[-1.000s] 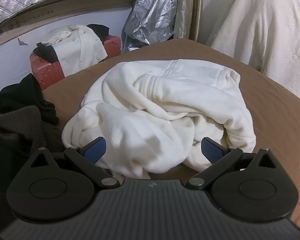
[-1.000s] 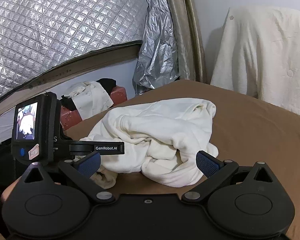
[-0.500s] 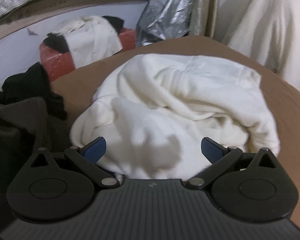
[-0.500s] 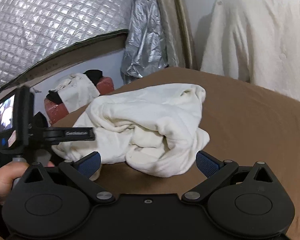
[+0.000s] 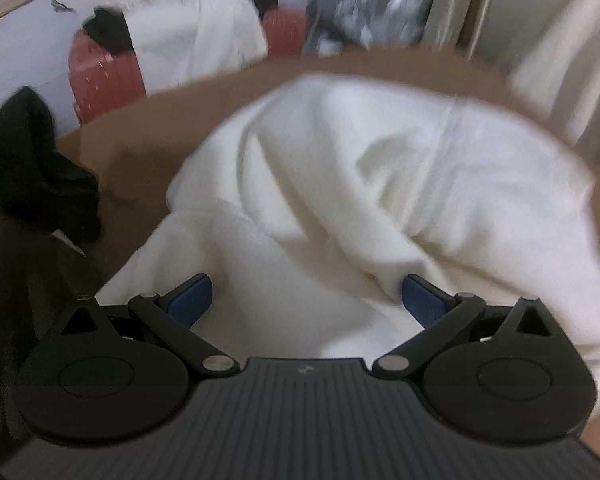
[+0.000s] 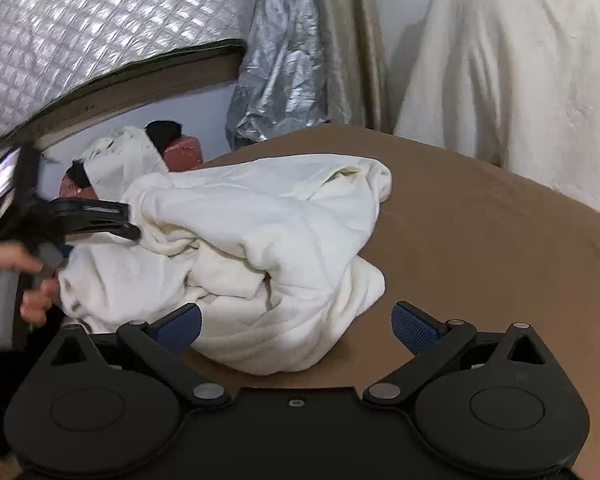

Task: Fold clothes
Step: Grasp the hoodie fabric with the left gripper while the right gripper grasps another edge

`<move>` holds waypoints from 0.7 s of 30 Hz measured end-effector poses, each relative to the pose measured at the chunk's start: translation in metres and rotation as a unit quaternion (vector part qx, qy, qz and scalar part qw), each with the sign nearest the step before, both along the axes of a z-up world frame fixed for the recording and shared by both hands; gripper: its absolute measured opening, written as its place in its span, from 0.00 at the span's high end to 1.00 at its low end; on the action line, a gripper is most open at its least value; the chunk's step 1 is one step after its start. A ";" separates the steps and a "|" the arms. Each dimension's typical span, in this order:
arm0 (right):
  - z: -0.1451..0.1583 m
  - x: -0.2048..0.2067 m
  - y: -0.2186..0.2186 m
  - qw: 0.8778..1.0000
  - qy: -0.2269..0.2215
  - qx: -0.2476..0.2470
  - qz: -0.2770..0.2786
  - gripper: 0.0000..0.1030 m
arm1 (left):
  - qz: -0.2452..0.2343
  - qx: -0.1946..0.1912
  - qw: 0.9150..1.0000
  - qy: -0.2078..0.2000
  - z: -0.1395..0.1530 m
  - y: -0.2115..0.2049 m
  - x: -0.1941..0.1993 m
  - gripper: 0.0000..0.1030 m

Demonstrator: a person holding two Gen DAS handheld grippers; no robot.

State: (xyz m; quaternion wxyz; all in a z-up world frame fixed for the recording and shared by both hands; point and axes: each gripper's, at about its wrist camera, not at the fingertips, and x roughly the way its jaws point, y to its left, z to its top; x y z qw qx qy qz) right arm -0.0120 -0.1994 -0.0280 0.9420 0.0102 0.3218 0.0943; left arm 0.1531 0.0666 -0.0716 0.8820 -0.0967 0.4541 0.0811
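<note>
Across the brown bed (image 6: 480, 216) sprawls my cream fleece garment (image 6: 268, 240), bunched in a heap near the middle, nothing folded yet. Beyond it a red suitcase (image 5: 104, 76) carries more pale clothing, and dark clothes (image 5: 28, 168) lie at the left edge. My left tongs (image 5: 306, 294) are spread wide, holding nothing, with fleece bulging between the blue pads; the blur makes contact hard to judge, possibly touching. My right tongs (image 6: 296, 322) are equally wide and empty, at the heap's near edge. The risk I see: closing on this bulge would pinch several layers together, so lifting drags the whole wad instead of exposing a hem.
</note>
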 end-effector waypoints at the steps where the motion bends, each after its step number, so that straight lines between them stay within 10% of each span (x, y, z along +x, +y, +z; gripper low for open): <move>1: -0.005 0.006 -0.002 1.000 0.000 -0.007 0.009 0.01 | 0.005 -0.009 1.000 0.006 -0.005 0.001 0.008 0.00; 4: -0.016 0.024 -0.009 0.999 0.012 0.000 0.034 0.01 | 0.012 -0.046 0.999 0.012 -0.019 0.006 0.022 0.05; 6: -0.021 0.033 -0.015 0.998 0.021 0.027 0.051 0.01 | 0.005 -0.046 0.999 -0.007 -0.025 0.008 0.025 0.42; 11: -0.033 0.048 -0.022 0.995 0.030 0.075 0.059 0.01 | 0.012 -0.051 0.998 -0.038 -0.024 0.018 0.010 0.72; 21: -0.065 0.076 0.004 0.995 0.047 0.047 0.076 0.01 | -0.013 -0.083 0.995 -0.062 -0.030 0.010 0.014 0.74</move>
